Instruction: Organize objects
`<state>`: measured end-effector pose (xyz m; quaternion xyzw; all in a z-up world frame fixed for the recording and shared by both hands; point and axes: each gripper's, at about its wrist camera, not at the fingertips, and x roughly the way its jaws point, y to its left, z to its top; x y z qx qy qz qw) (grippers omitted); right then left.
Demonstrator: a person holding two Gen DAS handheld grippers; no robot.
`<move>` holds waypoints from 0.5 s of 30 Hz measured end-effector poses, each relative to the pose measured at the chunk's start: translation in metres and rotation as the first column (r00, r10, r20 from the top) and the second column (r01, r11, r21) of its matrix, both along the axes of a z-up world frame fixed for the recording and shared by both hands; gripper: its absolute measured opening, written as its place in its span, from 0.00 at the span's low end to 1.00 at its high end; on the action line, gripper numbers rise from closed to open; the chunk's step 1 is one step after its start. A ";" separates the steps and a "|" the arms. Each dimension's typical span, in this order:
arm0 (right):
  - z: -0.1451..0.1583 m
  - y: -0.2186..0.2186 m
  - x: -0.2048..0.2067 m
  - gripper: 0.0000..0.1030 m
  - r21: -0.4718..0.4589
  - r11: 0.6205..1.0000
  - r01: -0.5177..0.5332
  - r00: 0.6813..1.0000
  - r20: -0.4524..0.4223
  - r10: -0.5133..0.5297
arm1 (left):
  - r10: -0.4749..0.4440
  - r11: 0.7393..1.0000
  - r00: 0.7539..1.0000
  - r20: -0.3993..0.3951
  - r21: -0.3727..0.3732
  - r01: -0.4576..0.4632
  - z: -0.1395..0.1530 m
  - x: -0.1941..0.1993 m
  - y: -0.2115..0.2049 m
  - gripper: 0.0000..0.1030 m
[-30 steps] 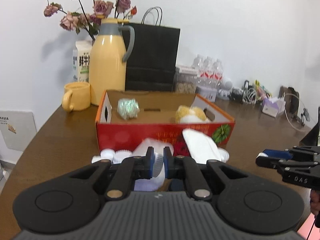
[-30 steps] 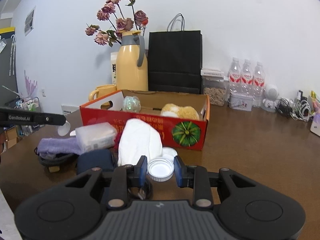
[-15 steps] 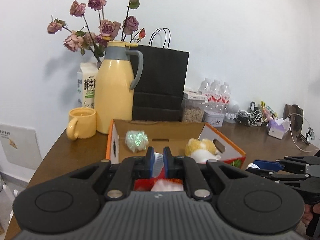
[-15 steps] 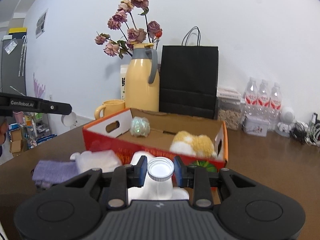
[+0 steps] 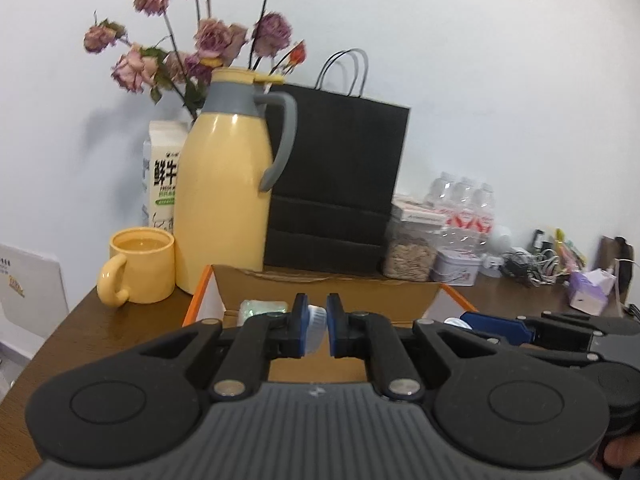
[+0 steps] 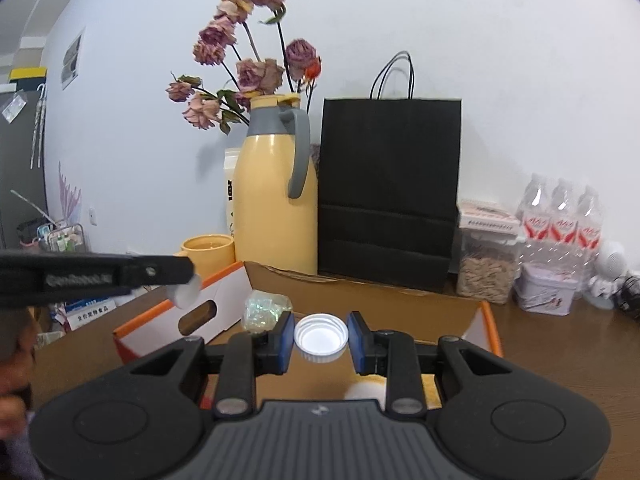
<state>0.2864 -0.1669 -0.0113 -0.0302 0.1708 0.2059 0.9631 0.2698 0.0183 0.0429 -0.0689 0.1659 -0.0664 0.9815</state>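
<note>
My left gripper is shut on a small white cap, held edge-on over the near part of the cardboard box. My right gripper is shut on a white ribbed bottle cap, hollow side up, above the same orange-rimmed box. Inside the box lie a shiny green ball and a yellow-white plush, mostly hidden by the gripper. In the right wrist view the left gripper reaches in from the left with its cap. The right gripper's blue-tipped fingers show at the right of the left wrist view.
Behind the box stand a yellow thermos jug, a yellow mug, a milk carton, dried roses and a black paper bag. Right of them are a grain jar, water bottles, a tin and cables.
Both grippers have carried their caps forward and slightly up, from in front of the box to over it. The cloths and caps on the table before the box have dropped out of view.
</note>
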 end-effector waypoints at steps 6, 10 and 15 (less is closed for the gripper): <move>-0.020 0.013 0.013 0.26 -0.024 0.999 -0.038 0.998 -0.055 0.037 | 0.021 0.999 0.998 -0.062 0.032 -0.019 -0.016 0.015 0.000 0.10; -0.024 0.015 0.015 0.28 -0.041 0.999 -0.033 0.996 -0.080 0.030 | 0.047 0.997 0.997 -0.055 0.062 -0.044 -0.019 0.013 -0.003 0.11; -0.023 0.011 0.012 0.79 -0.032 0.999 -0.006 0.997 -0.072 0.004 | 0.067 0.994 0.997 -0.035 0.094 -0.063 -0.020 0.008 -0.009 0.39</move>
